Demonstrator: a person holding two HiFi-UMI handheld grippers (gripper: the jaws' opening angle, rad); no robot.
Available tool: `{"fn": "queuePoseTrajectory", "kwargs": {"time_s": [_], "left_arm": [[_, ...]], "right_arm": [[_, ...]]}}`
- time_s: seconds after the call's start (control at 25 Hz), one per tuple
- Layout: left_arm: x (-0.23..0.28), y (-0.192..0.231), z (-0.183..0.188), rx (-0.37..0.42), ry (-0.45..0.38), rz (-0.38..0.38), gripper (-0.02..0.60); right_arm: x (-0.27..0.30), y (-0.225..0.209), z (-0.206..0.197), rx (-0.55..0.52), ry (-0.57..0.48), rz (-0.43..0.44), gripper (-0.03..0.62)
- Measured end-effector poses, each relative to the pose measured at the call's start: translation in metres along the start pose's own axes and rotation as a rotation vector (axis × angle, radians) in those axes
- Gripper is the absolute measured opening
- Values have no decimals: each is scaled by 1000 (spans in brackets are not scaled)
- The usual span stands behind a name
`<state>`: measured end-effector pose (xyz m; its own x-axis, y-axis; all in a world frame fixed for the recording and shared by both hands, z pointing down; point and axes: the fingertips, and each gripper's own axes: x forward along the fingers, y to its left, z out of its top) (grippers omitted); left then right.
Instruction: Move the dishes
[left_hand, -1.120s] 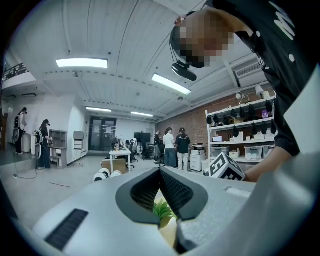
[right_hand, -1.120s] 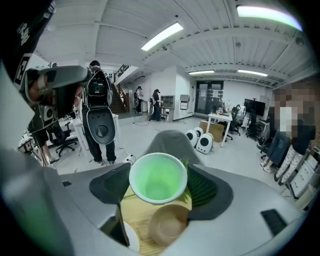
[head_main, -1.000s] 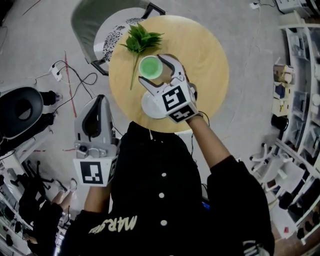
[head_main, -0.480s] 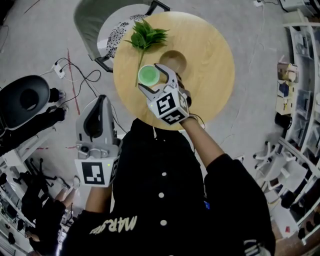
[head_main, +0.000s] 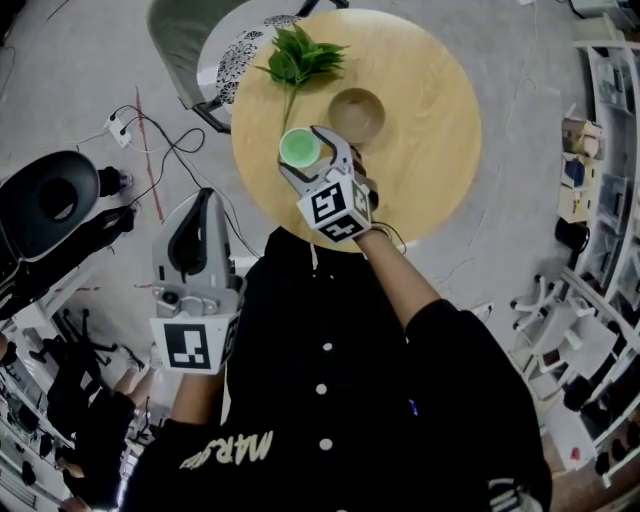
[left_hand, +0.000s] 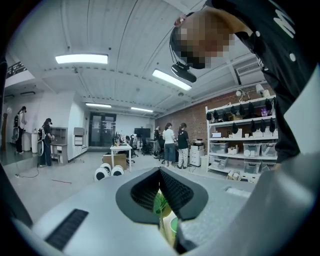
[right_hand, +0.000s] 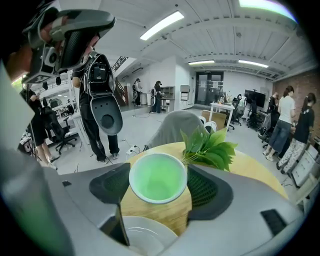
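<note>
Moved since the earlier frames: right tongs (head_main: 306, 150) with the green cup (head_main: 299, 148), drawn leftward off the wooden bowl (head_main: 356, 114). The bowl was thereby left uncovered just right of the tong tips. Left tongs (head_main: 203, 197) kept their place.

Item 1. Right tongs: jaws parted to the cup's width, one pad pressed on either side of the green cup. Cup upright, mouth up, over the round wooden counter (head_main: 430, 150). Whether it stood on the counter or hung clear could not be told.

Item 2. White plate (right_hand: 142, 235): lay on the counter beneath the right tongs, nearer their base than the cup.

Item 3. Leafy sprig (head_main: 298, 58): lay on the counter beyond the right tongs' tips, stem running back toward the cup.

Item 4. Left tongs: jaws closed together, nothing gripped. Held off the counter's edge, over the floor, well left of the right tongs.
</note>
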<state>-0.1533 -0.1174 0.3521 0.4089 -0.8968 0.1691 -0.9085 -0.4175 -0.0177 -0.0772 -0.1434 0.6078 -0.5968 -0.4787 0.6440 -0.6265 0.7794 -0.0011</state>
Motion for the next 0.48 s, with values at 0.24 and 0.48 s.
{"fn": "queuePoseTrajectory", "kwargs": {"time_s": [0.24, 0.48], "left_arm": [[-2, 0, -6, -2, 8, -10, 3], [-5, 5, -8, -6, 8, -4, 3]], "right_arm": [[11, 5, -12, 2, 17, -13, 354], [16, 7, -16, -1, 8, -21, 354]]}}
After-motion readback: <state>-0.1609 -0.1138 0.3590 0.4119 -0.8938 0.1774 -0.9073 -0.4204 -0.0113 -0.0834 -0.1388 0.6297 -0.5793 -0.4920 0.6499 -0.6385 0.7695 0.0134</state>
